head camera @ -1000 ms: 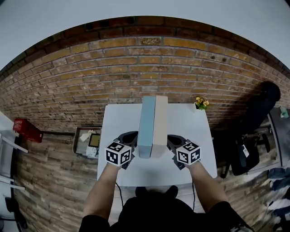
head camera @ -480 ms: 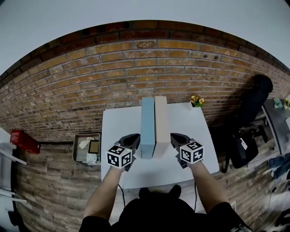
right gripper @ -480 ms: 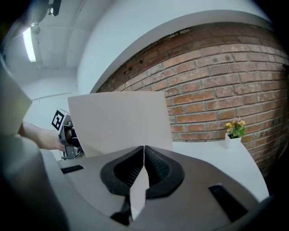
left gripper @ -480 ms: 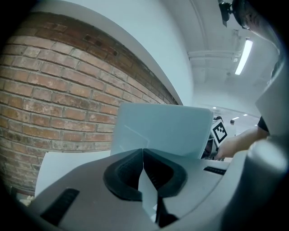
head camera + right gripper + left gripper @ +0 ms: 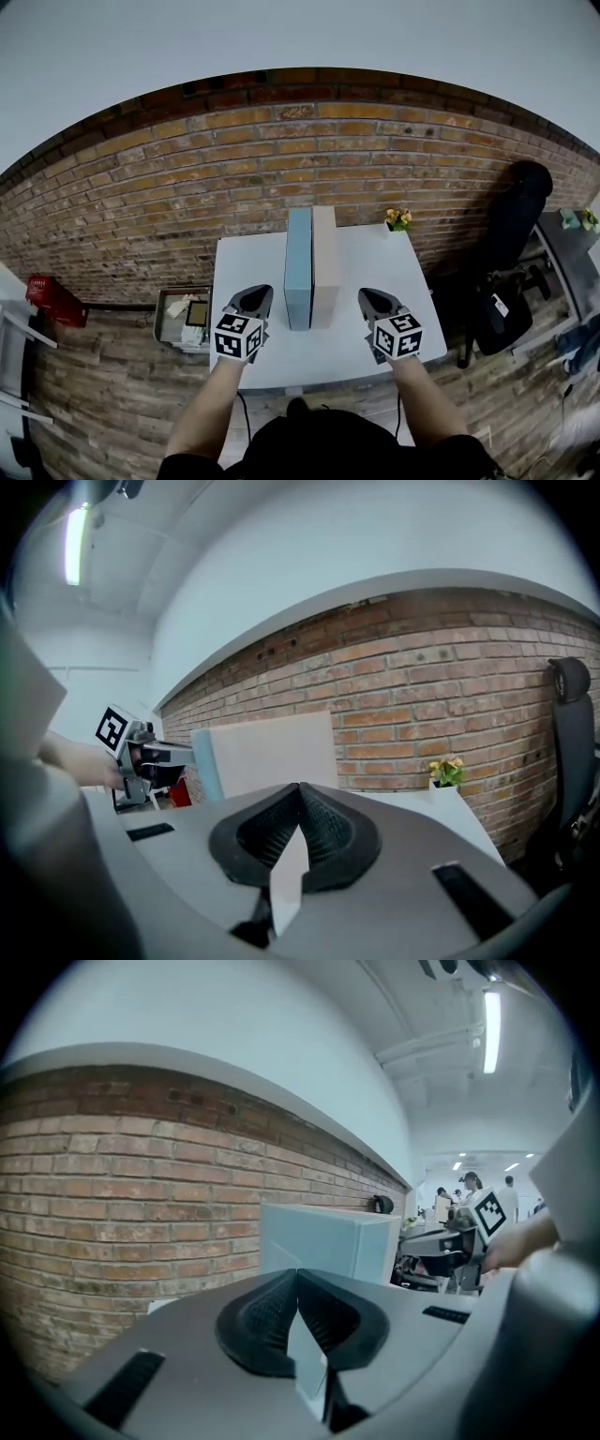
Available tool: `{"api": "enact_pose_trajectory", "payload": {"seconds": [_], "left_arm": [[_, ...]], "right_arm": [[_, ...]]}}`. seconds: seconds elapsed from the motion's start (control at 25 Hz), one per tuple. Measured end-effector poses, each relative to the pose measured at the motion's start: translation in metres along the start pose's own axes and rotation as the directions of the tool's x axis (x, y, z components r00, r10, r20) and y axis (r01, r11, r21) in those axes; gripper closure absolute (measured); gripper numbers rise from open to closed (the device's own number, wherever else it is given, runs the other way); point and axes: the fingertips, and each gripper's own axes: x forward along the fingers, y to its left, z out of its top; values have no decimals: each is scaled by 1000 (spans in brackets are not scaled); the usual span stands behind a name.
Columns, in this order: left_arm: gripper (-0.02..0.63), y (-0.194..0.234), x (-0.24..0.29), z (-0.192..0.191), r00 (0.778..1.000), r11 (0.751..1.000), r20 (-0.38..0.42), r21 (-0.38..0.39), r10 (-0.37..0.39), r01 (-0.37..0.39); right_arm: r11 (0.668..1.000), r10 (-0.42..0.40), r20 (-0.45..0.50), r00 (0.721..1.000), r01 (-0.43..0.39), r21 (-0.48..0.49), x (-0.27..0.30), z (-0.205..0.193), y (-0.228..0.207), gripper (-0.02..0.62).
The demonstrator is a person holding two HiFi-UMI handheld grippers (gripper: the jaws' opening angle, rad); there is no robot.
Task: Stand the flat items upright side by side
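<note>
Two flat items stand upright side by side in the middle of the white table [image 5: 375,262]: a blue one [image 5: 299,267] on the left and a beige one [image 5: 324,265] touching it on the right. My left gripper [image 5: 258,293] hovers left of the blue item, apart from it, shut and empty. My right gripper [image 5: 368,296] hovers right of the beige item, also shut with nothing held. In the left gripper view the blue item [image 5: 323,1241] stands beyond the closed jaws. The right gripper view shows the beige item [image 5: 272,752] ahead, with the left gripper [image 5: 141,752] beyond it.
A small pot of yellow flowers [image 5: 398,218] sits at the table's far right corner. A brick wall [image 5: 281,159] runs behind the table. A black chair [image 5: 516,225] is to the right; a grey bin [image 5: 183,305] and a red box [image 5: 56,295] lie left.
Both grippers have drawn back from the sides of the two items, outward and toward me. The items stay standing on their own.
</note>
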Motion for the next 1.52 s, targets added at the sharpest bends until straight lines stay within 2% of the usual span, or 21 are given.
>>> {"api": "enact_pose_trajectory", "payload": {"seconds": [0.12, 0.2, 0.4, 0.48, 0.68, 0.84, 1.0, 1.2, 1.36, 1.52], "left_arm": [[592, -4, -26, -1, 996, 995, 11, -39, 88, -87], [592, -17, -41, -3, 994, 992, 25, -67, 111, -109], [592, -68, -75, -19, 987, 985, 19, -72, 160, -159], [592, -95, -88, -27, 986, 984, 13, -69, 167, -166], [592, -157, -122, -35, 989, 990, 46, 4, 139, -139], [592, -183, -157, -43, 987, 989, 68, 10, 144, -145], [592, -180, -183, -67, 983, 984, 49, 6, 176, -177], [592, -161, -199, -90, 987, 986, 24, -48, 159, -158], [592, -125, -211, -88, 983, 981, 10, -63, 184, -183], [592, -83, -213, -53, 981, 982, 27, -17, 190, -189]], "right_arm": [[999, 11, 32, 999, -10, -43, -29, 8, 10, 580], [997, 30, 54, 998, -26, -67, -52, 11, 18, 580], [994, 83, 90, 993, -76, -77, -114, 6, 38, 580], [994, 96, 97, 991, -89, -70, -137, -1, 45, 580], [992, 119, 90, 989, -115, -55, -171, -30, 66, 580], [991, 132, 57, 990, -131, -20, -186, -61, 88, 580], [990, 142, -1, 990, -142, -17, -190, -95, 124, 580], [995, 97, -42, 994, -97, 13, -170, -114, 158, 580], [995, 98, -5, 995, -98, -10, -145, -91, 189, 580], [995, 91, 85, 992, -88, -41, -126, -38, 205, 580]]}}
